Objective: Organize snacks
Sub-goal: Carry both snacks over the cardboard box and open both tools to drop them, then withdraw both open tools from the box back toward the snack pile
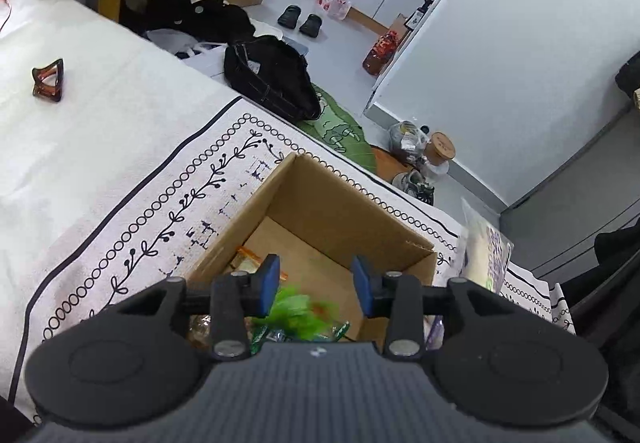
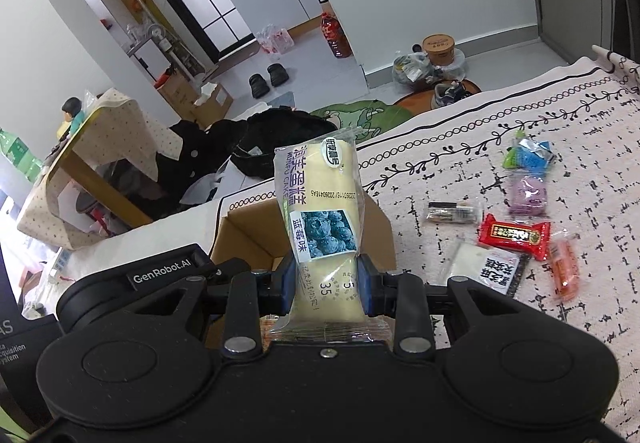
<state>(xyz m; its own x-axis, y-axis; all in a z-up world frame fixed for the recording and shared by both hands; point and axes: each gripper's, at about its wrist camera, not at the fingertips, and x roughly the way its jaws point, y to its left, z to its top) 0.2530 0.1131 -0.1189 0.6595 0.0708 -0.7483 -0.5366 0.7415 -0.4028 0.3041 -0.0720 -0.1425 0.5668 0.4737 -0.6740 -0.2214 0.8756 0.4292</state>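
An open cardboard box [image 1: 340, 211] stands on the patterned cloth. My left gripper [image 1: 316, 279] is open above the box; a blurred green snack packet [image 1: 298, 309] is just below its fingers inside the box, with other packets [image 1: 246, 261] there. My right gripper [image 2: 326, 279] is shut on a blueberry cake packet [image 2: 320, 203], held upright above the near side of the box [image 2: 248, 235]. That packet also shows in the left wrist view [image 1: 486, 247], right of the box. Several loose snacks lie on the cloth to the right: a red packet [image 2: 514, 235], a purple one [image 2: 528, 195], a blue one [image 2: 530, 157].
The bed's far edge [image 1: 240, 99] drops to a floor with a black bag [image 1: 272, 79], shoes and bags. A brown hair clip [image 1: 48, 81] lies on the white sheet at left. An orange packet [image 2: 564, 267] and a white-black packet [image 2: 488, 271] lie near my right gripper.
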